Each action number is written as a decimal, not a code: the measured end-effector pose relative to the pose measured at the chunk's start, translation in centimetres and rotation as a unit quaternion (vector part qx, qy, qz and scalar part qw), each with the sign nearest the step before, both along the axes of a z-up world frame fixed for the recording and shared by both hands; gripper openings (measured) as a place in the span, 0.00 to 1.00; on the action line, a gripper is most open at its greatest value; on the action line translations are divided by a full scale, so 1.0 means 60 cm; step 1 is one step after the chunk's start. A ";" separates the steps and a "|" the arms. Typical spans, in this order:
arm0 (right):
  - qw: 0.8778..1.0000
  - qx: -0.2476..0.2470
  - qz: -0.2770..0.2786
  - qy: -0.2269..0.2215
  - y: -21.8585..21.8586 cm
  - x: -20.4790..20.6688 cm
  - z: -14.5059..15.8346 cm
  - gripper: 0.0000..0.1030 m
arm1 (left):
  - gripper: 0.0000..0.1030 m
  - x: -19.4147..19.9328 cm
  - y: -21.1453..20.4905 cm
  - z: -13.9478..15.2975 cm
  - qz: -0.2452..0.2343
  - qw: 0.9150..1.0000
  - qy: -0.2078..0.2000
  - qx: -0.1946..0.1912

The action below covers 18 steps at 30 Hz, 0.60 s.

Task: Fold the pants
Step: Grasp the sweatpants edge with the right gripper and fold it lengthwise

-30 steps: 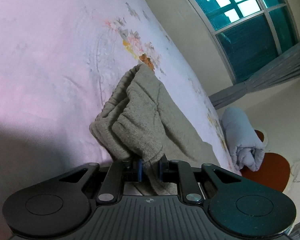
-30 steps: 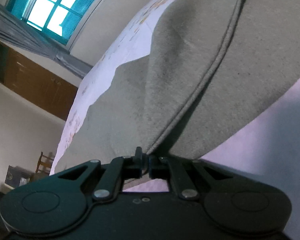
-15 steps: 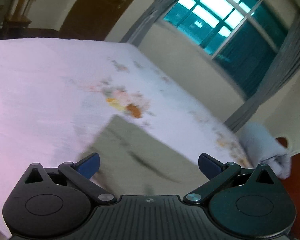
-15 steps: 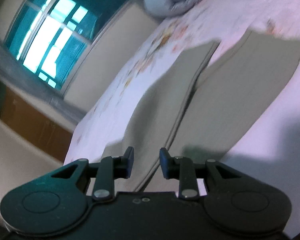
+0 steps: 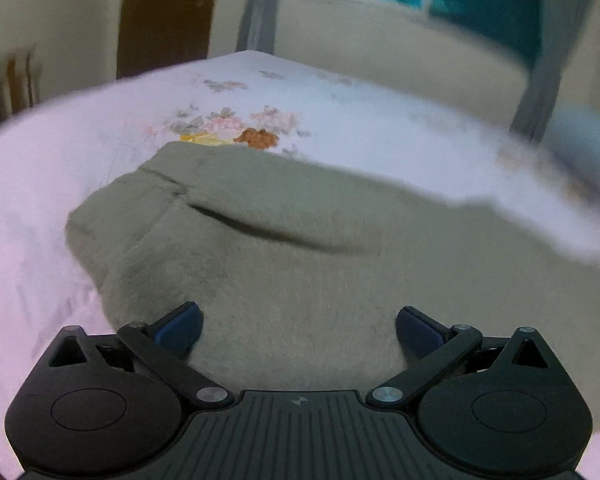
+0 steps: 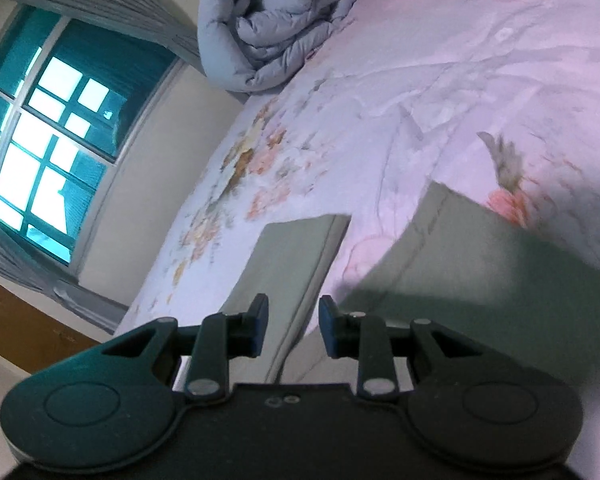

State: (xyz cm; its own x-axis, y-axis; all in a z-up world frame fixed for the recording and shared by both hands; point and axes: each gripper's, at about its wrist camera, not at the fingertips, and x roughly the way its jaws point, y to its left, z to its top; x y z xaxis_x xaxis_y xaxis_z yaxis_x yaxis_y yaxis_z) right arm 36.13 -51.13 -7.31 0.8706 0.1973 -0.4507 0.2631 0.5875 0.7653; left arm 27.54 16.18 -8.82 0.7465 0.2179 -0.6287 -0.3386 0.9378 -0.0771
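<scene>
A: The bed (image 5: 80,148) with the flowered sheet fills both views, and the pants (image 5: 300,248) lie flat on it. In the left wrist view the olive cloth spreads just in front of the camera, with the orange flower print (image 5: 258,138) of the sheet just beyond its far edge. In the right wrist view two leg panels lie side by side with a strip of sheet between them.

B: And beyond the pants?

A: A rolled grey quilt (image 6: 276,24) sits at the far end of the bed, well apart from the pants. It plays no part.

B: What do the tongs do?

A: The left tongs (image 5: 298,330) are spread wide over the cloth and grasp nothing. The right tongs (image 6: 293,330) are parted less, with a gap between the pads, and also empty; the hemmed edge of one leg panel runs just under them.

B: What could go wrong from here?

A: The left view is blurred, so the hand seems to move fast. If the tongs close in a hurry, they may pinch only the top layer. Then the lower layer stays on the bed and the fold comes out crooked. Also the two legs are not aligned, so a fold made now would likely leave uneven edges.
</scene>
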 end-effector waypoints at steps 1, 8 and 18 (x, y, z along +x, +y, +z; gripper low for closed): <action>1.000 -0.001 0.002 0.004 -0.001 0.019 -0.006 0.20 | 1.00 0.003 -0.014 -0.005 0.007 1.000 0.001 0.023; 0.999 0.024 -0.001 0.023 -0.019 0.089 -0.051 0.15 | 1.00 -0.003 -0.020 -0.002 0.033 0.999 -0.009 0.023; 0.996 -0.036 0.036 -0.071 0.012 0.036 0.088 0.00 | 1.00 0.010 -0.005 -0.001 -0.005 1.000 0.025 0.011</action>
